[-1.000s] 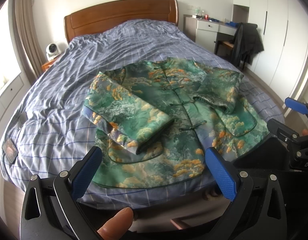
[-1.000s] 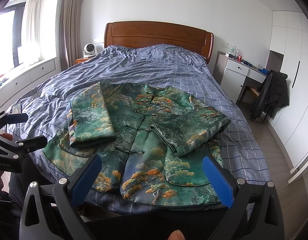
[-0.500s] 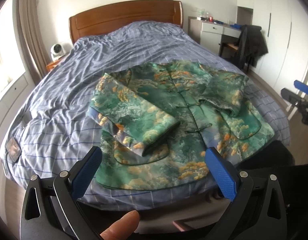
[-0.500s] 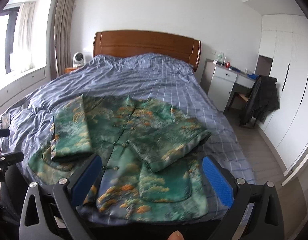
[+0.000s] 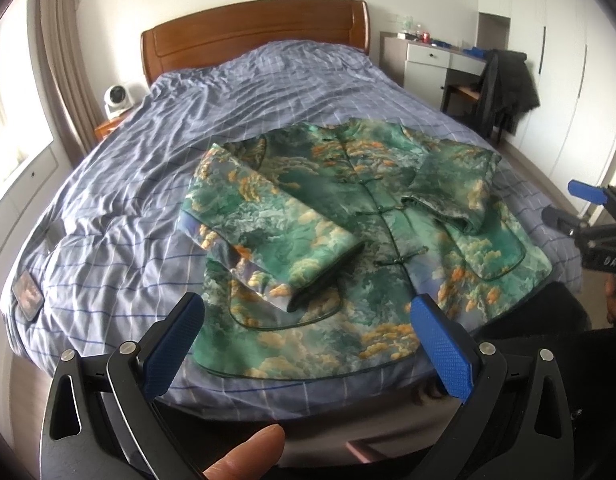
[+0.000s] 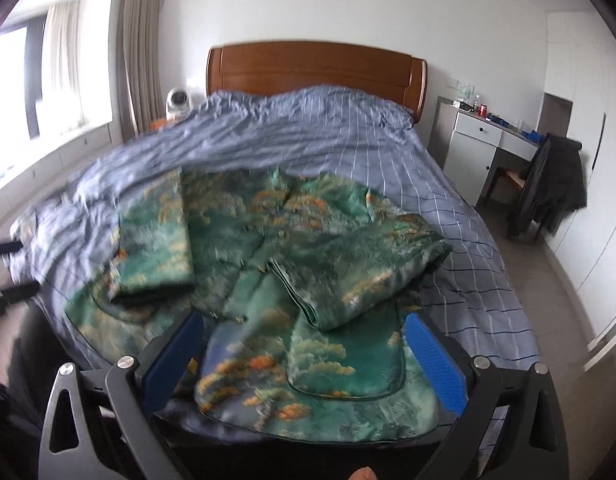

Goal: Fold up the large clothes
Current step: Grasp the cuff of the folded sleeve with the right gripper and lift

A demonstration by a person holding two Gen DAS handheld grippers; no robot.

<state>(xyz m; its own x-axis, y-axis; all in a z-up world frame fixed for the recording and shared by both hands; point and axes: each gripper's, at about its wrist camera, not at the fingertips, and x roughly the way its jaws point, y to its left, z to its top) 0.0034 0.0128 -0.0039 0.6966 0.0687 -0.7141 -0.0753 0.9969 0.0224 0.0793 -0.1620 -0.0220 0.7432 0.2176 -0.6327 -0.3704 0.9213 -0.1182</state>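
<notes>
Where fingers [image 6: 435, 364] gape: jacket [image 6: 308, 360] hem.

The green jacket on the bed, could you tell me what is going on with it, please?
A person is folding the green patterned jacket, which lies face up on the checked blue duvet. Both sleeves are already folded in across the front. The left gripper and right gripper hang over the hem near the foot of the bed, jaws open, holding nothing. The body is not yet folded.
</notes>
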